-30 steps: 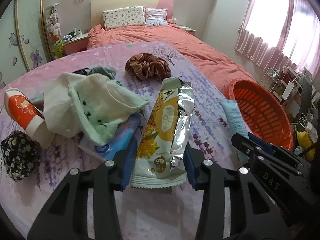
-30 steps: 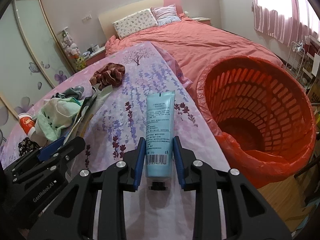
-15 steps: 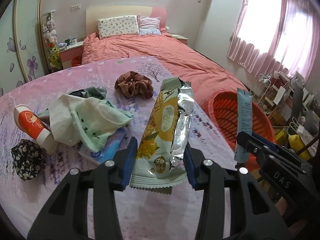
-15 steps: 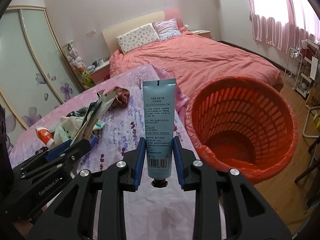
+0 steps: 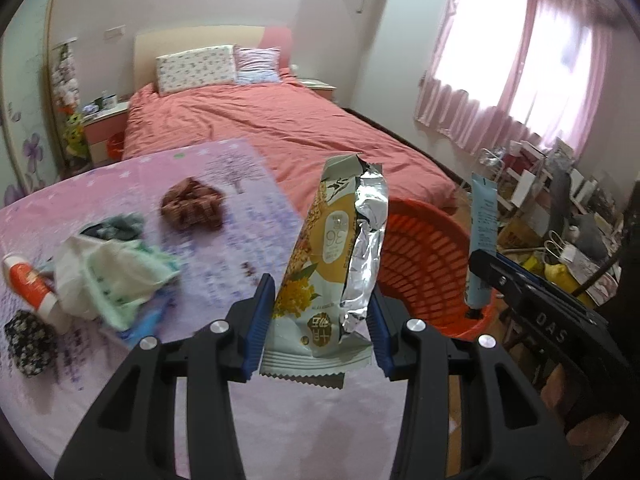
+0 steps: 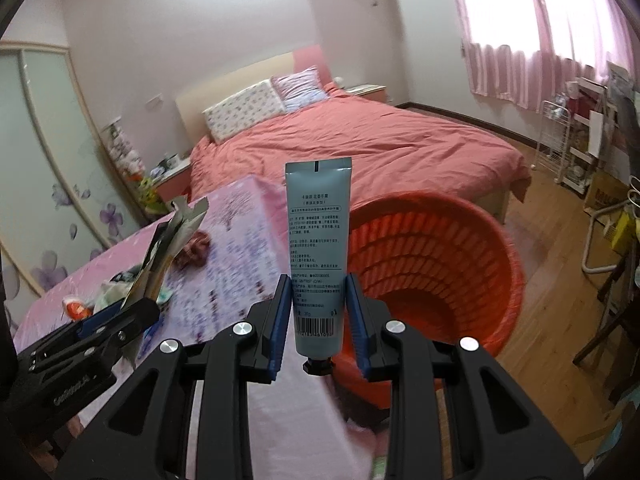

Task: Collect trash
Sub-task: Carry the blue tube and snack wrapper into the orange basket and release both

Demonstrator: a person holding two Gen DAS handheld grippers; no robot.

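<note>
Left wrist view showed the left gripper (image 5: 320, 320) clamping a wrapper (image 5: 336, 264) and the right gripper (image 6: 318, 316) pinching a tube (image 6: 318, 248) beside the empty-looking basket (image 6: 440, 264), nothing dropped yet, clutter left on the counter (image 5: 248, 208).

Snack wrapper (image 5: 334, 256): yellow and pale green front with yellow blossoms, silver foil inside.
Hand cream tube (image 6: 318, 256): pale blue with dark print and a barcode, black cap.
Laundry-style basket (image 6: 436, 264): orange-red, lattice walls.
Tablecloth (image 5: 248, 208): pink to lilac, printed with purple flower sprigs.
Scrunchie (image 5: 191, 208): brown, checked.
Cloth (image 5: 116, 276): mint green and cream.
Small bottle (image 5: 30, 280): orange with a white end.
Pouch (image 5: 30, 342): black with small white flowers.
Bedspread (image 5: 280, 128): coral red.
Pillow (image 5: 196, 68): white, small floral print.
Curtains (image 5: 512, 60): pink.
Gripper finger pads (image 6: 280, 316): blue on black frames.
</note>
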